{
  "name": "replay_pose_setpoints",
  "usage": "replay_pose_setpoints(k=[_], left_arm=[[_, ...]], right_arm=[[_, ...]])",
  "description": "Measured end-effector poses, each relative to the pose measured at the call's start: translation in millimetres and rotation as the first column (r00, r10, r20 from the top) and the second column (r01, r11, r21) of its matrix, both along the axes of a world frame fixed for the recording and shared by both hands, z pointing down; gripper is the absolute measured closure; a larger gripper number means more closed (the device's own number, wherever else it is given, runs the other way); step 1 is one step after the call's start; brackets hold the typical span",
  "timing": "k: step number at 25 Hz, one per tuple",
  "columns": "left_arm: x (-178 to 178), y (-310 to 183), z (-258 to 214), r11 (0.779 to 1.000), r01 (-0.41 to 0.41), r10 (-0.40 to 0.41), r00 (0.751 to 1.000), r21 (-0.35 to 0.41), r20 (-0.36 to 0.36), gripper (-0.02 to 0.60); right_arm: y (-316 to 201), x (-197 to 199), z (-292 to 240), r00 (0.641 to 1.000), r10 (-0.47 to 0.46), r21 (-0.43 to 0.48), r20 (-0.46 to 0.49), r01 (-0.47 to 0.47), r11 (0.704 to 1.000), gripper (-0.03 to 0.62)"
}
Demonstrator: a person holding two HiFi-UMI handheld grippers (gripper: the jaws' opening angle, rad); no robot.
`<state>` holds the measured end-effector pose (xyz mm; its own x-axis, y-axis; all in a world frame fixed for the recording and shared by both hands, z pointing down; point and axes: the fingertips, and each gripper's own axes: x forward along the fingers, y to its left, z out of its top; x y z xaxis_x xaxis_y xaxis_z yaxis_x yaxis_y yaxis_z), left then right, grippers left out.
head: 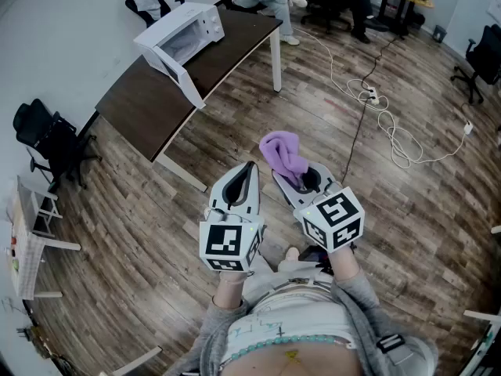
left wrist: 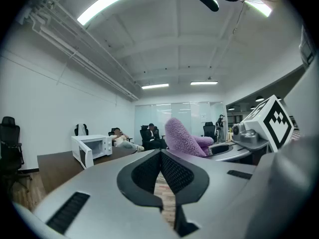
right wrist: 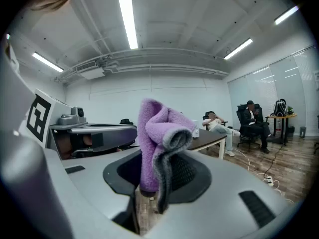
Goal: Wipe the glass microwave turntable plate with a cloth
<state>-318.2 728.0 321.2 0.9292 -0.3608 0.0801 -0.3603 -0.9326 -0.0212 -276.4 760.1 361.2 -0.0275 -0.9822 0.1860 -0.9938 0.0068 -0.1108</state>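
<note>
Microwave (head: pixel 196 23) interior too small, maybe shadowed; contents unclear.

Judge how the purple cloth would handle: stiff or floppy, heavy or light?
Probably floppy: the cloth folds and droops over above the right gripper. Likely light: a narrow pinch holds it up. Its fuzzy pile should resist slipping.

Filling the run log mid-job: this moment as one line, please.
left gripper: shut, empty | right gripper: shut on purple cloth | microwave: door open, on table | turntable plate: not visible

Left gripper (head: pixel 249 168) level, jaws together, right gripper (head: pixel 293 178) apparently dipped, gripping cloth (head: pixel 283 153)
</note>
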Motion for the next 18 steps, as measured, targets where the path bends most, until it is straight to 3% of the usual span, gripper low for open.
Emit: replay_pose_setpoints(k=[11,18], left_arm=[[6,7,9,0.999,-0.023,0.024,0.999,-0.022,0.025,0.571],[12,-19,10,0.999,-0.037,0.037,0.999,-0.037,0.017,0.571]], right_arm=[[3,4,5,1.0,-0.017,-0.008,0.017,0.018,1.0,0.47],[-19,8,7,1.0,-0.006,-0.011,0.026,0.006,1.0,0.47]])
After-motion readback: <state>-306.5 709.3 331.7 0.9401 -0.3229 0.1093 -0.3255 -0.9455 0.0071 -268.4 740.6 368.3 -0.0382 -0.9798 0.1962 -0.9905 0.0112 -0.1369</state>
